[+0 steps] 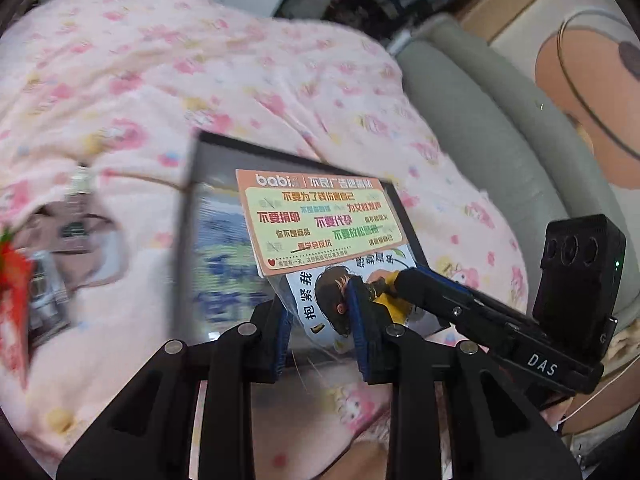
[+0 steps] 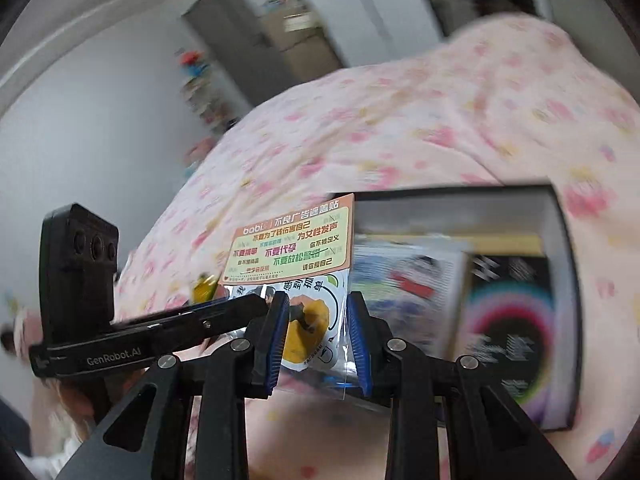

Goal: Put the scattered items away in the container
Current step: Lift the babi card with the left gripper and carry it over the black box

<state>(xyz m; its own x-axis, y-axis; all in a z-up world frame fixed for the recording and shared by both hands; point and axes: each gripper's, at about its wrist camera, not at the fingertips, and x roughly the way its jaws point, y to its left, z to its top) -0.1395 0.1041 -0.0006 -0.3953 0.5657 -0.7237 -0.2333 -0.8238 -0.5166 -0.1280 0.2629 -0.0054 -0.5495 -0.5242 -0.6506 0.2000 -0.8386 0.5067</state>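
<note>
Cellophane-sleeved sticker pack (image 1: 316,216), orange header card printed in green and red over a cartoon sheet; held in the air just above the near edge of the black box (image 1: 188,216), not yet inside it.

Handling, as I judge it: very light; the card top is stiff enough to keep flat, the sleeve below is slick and floppy; it would crease before it broke; a draught or a quick swing could make it flap. Best purchase is the lower sleeve where paper backs the film, or the card edge; bare film alone might slide out.

Tools: my left gripper (image 1: 322,328) has its blue pads pressed onto the bottom of the sleeve; my right gripper (image 2: 318,332) pinches the same pack from the side, its tip seen on the yellow cartoon patch; both hands share one item.

Container: shallow black box with upright walls; other printed packets already lie flat in it, one with a rainbow ring design on the side away from the pack.

Surface: pink floral quilt (image 1: 160,80), soft and rumpled under and all round the box; a dropped pack would land safely but could slip into a fold.

Strays: blurred packets, one red (image 1: 12,280), on the quilt well apart from the box.

Room: grey padded edge (image 1: 480,120) past the box; pale wall and doorway (image 2: 240,40) beyond; much motion blur.
</note>
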